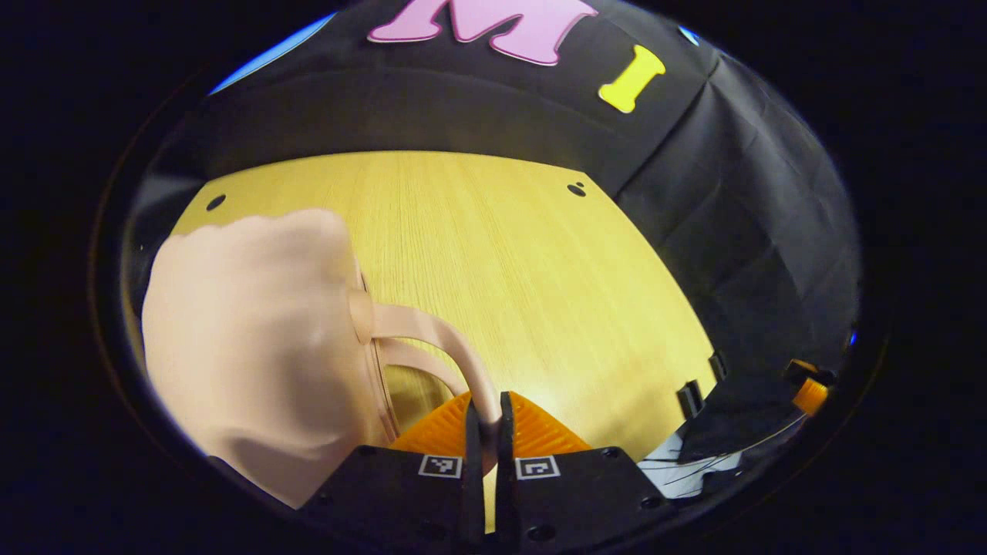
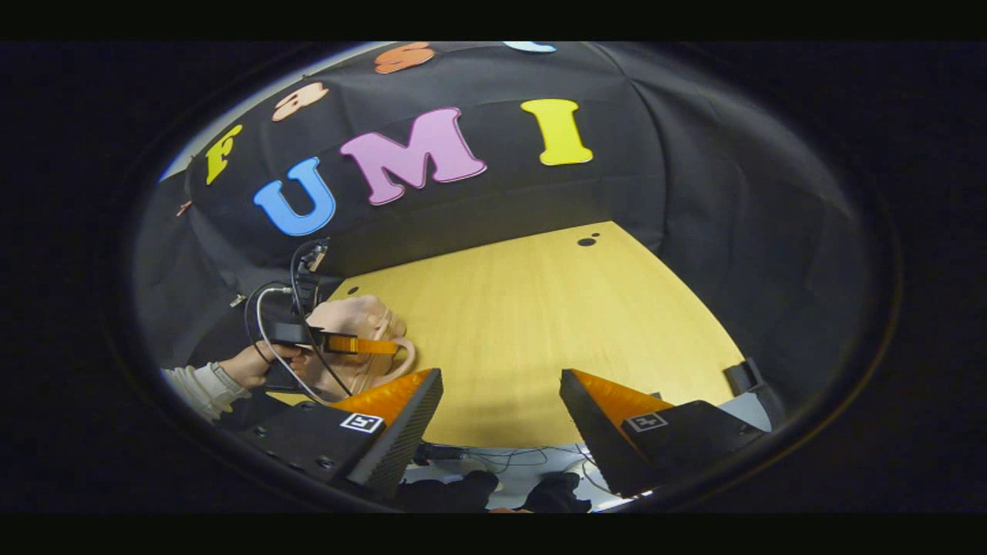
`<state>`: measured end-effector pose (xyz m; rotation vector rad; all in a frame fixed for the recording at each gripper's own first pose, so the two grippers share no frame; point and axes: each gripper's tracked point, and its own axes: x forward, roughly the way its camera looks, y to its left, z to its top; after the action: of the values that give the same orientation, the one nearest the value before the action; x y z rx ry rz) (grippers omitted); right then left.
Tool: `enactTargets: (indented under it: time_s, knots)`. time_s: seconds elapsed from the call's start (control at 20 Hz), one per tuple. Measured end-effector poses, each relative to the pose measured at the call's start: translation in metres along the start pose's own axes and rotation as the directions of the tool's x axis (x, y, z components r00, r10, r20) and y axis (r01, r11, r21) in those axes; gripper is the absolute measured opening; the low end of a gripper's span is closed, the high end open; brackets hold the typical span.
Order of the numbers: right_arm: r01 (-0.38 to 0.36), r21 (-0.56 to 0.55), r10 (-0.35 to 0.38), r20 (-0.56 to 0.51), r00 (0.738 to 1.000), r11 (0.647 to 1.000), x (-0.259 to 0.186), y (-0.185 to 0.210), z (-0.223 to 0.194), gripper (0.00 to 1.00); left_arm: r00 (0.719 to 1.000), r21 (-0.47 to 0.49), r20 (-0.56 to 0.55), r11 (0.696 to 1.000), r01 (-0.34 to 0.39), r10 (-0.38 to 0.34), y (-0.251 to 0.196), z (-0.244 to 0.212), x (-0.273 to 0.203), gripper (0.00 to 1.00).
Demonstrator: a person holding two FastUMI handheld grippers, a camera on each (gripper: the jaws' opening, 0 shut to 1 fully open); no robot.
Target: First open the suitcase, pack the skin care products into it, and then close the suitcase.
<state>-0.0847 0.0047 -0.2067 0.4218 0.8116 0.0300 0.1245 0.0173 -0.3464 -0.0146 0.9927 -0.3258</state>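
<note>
At the left of the table sits the suitcase, a small pale pink case. From the left gripper view it looks shut, its two halves together, with its curved handle arching out toward the right. The left gripper has its two orange fingers drawn together on that handle, pinching the thin loop between them.

In the right gripper view the same grasp shows from farther off: a hand in a pale sleeve holds the left gripper level, low over the near left part of the table, its fingers pointing right onto the handle.

Further right, the right gripper hangs over the bare middle of the table with its fingers spread wide apart, holding nothing and well away from the case.

By this evidence the task is at its very start: the handle is gripped, likely to steady or position the case, but opening is not yet done. No skin care products can be made out, so packing and closing both remain.
</note>
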Motion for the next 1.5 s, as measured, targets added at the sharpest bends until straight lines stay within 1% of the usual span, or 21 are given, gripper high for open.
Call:
enactTargets:
  time_s: [0.05,0.1,0.2,0.25,0.35,0.4,0.45,0.55,0.65,0.75,0.85,0.95,1.0,1.1,1.15,1.2,1.3,1.35,1.4,1.45,1.5]
  knots:
    - [-0.004,-0.007,0.004,-0.007,1.000,1.000,-0.001,-0.009,-0.002,0.97,0.999,0.031,-0.004,0.998,-0.046,0.047,0.003,-0.001,0.001,0.13]
    - [-0.010,-0.019,0.010,-0.014,1.000,1.000,-0.003,-0.018,-0.005,0.97,0.995,0.042,-0.004,0.994,-0.101,0.101,0.009,-0.003,-0.001,0.20]
    - [-0.035,-0.057,0.035,-0.008,0.999,0.998,0.001,-0.029,-0.002,0.97,0.988,0.021,0.036,0.988,-0.154,0.153,0.008,0.003,-0.012,0.27]
    - [-0.048,-0.089,0.048,-0.002,0.999,0.995,0.005,-0.032,0.000,0.97,0.978,0.012,0.073,0.980,-0.197,0.195,0.014,0.009,-0.021,0.32]
    - [-0.054,-0.201,0.062,0.030,0.998,0.978,0.019,-0.042,0.002,0.97,0.958,-0.005,0.128,0.966,-0.258,0.257,0.010,0.013,-0.035,0.77]
    - [-0.070,-0.246,0.077,0.021,0.997,0.967,0.025,-0.043,-0.003,0.97,0.940,-0.012,0.157,0.952,-0.306,0.304,0.010,0.016,-0.044,0.90]
    - [-0.096,-0.274,0.106,0.022,0.994,0.957,0.029,-0.036,-0.002,0.98,0.921,-0.009,0.200,0.941,-0.339,0.334,0.005,0.021,-0.055,0.98]
    - [-0.122,-0.307,0.148,0.063,0.987,0.944,0.028,-0.020,0.016,0.98,0.888,-0.008,0.313,0.936,-0.352,0.337,-0.016,0.038,-0.088,0.99]
    - [-0.123,-0.326,0.179,0.149,0.972,0.937,0.021,-0.002,0.051,0.97,0.847,-0.018,0.418,0.936,-0.352,0.327,-0.040,0.058,-0.123,0.98]
    - [-0.110,-0.334,0.202,0.253,0.946,0.936,0.006,0.014,0.086,0.97,0.797,-0.021,0.512,0.932,-0.363,0.322,-0.058,0.077,-0.161,0.98]
    - [-0.074,-0.357,0.201,0.333,0.921,0.931,-0.007,0.031,0.115,0.97,0.748,-0.025,0.585,0.928,-0.371,0.315,-0.071,0.090,-0.199,0.98]
    - [-0.051,-0.372,0.208,0.394,0.895,0.927,-0.022,0.051,0.136,0.97,0.700,-0.034,0.655,0.937,-0.349,0.284,-0.088,0.098,-0.237,0.98]
    - [-0.041,-0.376,0.210,0.424,0.881,0.926,-0.032,0.061,0.147,0.97,0.681,-0.040,0.679,0.940,-0.338,0.274,-0.093,0.101,-0.253,0.98]
    - [-0.015,-0.374,0.206,0.478,0.854,0.927,-0.051,0.078,0.162,0.98,0.654,-0.066,0.703,0.942,-0.329,0.278,-0.096,0.099,-0.277,0.98]
    - [-0.003,-0.368,0.202,0.505,0.839,0.930,-0.058,0.085,0.168,0.98,0.635,-0.088,0.720,0.945,-0.314,0.278,-0.097,0.098,-0.290,0.98]
    - [0.003,-0.361,0.199,0.522,0.829,0.932,-0.066,0.093,0.170,0.98,0.623,-0.101,0.736,0.954,-0.283,0.263,-0.099,0.098,-0.301,0.98]
    - [0.022,-0.351,0.198,0.579,0.791,0.936,-0.081,0.107,0.180,0.98,0.586,-0.125,0.772,0.963,-0.240,0.246,-0.100,0.097,-0.326,0.98]
    - [0.023,-0.351,0.202,0.591,0.781,0.936,-0.084,0.113,0.181,0.97,0.580,-0.133,0.772,0.959,-0.252,0.259,-0.097,0.092,-0.332,0.98]
    - [0.014,-0.360,0.218,0.593,0.775,0.933,-0.087,0.123,0.181,0.97,0.565,-0.146,0.772,0.946,-0.289,0.292,-0.091,0.088,-0.343,0.98]
    - [-0.001,-0.377,0.242,0.593,0.768,0.926,-0.090,0.133,0.182,0.97,0.543,-0.147,0.780,0.934,-0.325,0.311,-0.089,0.087,-0.356,0.98]
    - [-0.016,-0.397,0.271,0.596,0.756,0.918,-0.095,0.141,0.186,0.92,0.518,-0.138,0.795,0.926,-0.352,0.315,-0.090,0.089,-0.368,0.98]
